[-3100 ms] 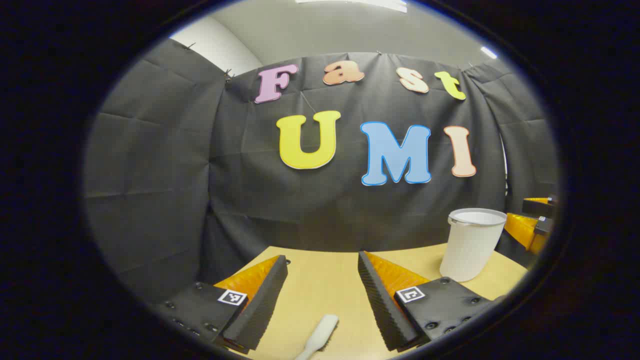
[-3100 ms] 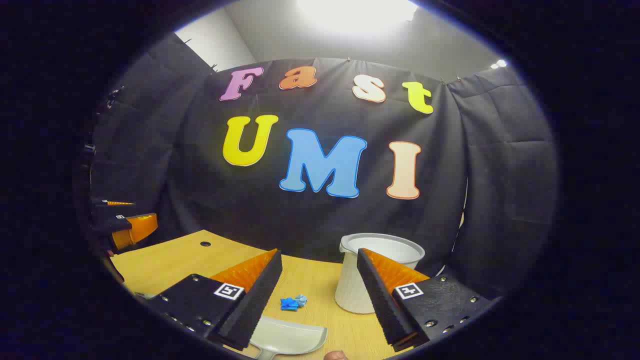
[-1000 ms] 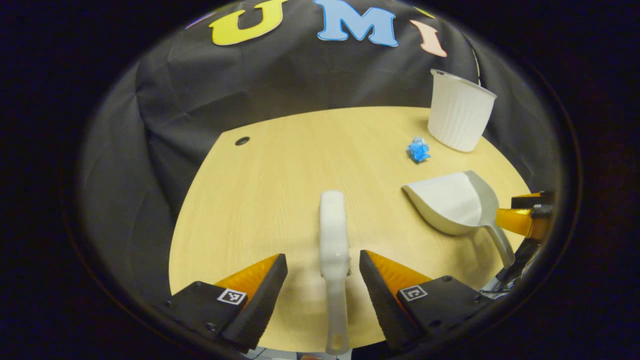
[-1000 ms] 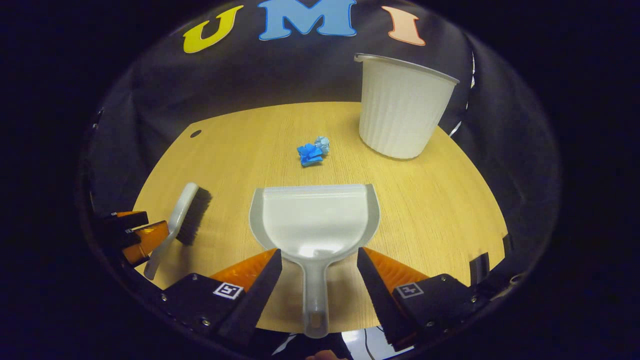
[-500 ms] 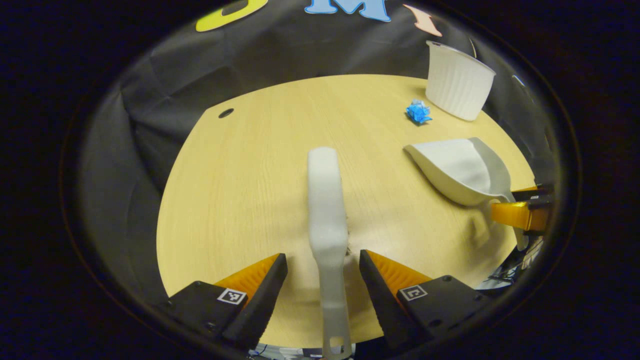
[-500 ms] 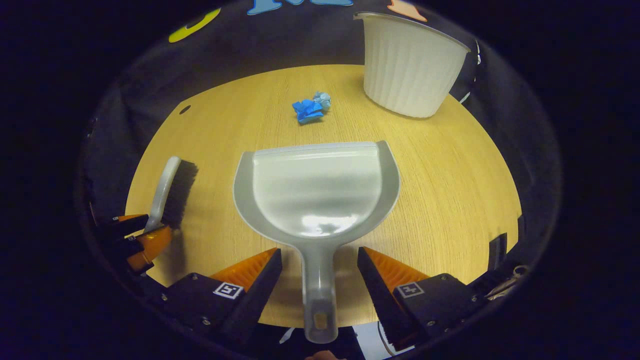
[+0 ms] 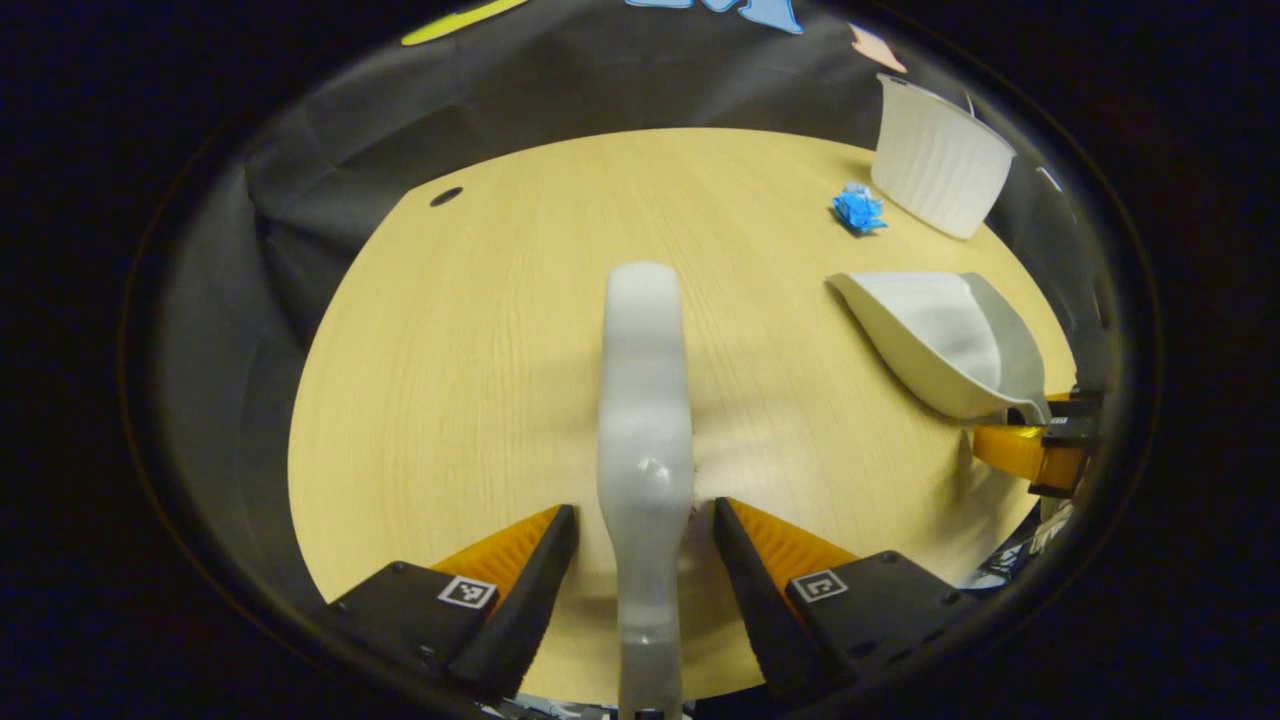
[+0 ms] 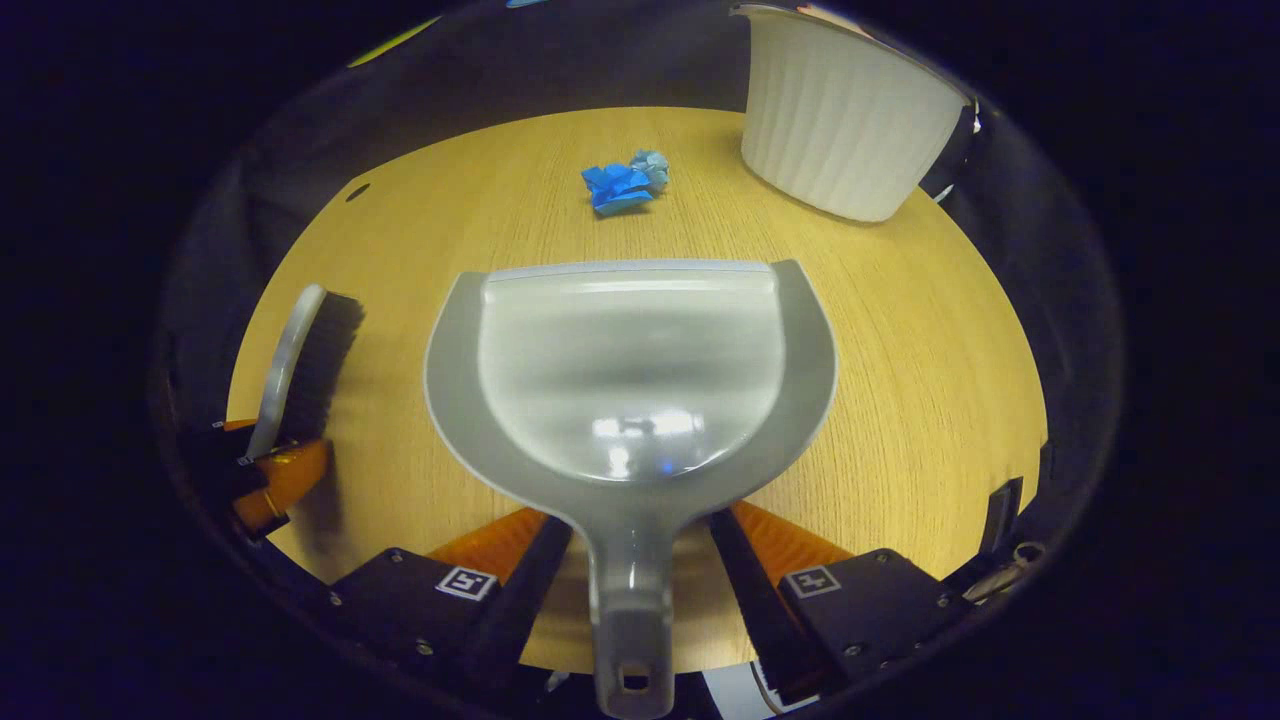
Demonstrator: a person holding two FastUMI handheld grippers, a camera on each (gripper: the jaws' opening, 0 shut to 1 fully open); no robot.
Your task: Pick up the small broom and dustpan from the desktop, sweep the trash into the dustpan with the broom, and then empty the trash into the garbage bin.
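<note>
Left gripper (image 7: 640,545): angled down over the near edge of the table (image 7: 480,350), fingers spread wide to either side of the broom (image 7: 645,400) handle, gaps visible on both sides, nothing clamped. Broom lying flat on the wood, handle running back between the fingers, head pointing away toward the middle of the table.

Right gripper (image 8: 640,560): likewise tipped down at the near edge, fingers apart and straddling the dustpan (image 8: 630,370) handle; contact with the handle cannot be told, no squeeze apparent. Dustpan resting on the table, mouth facing away toward the crumpled blue trash (image 8: 622,185), well short of it. Also seen far right in the left gripper view, beside the pan's rear.

White ribbed garbage bin (image 8: 845,120) upright at the far right, near the trash.
</note>
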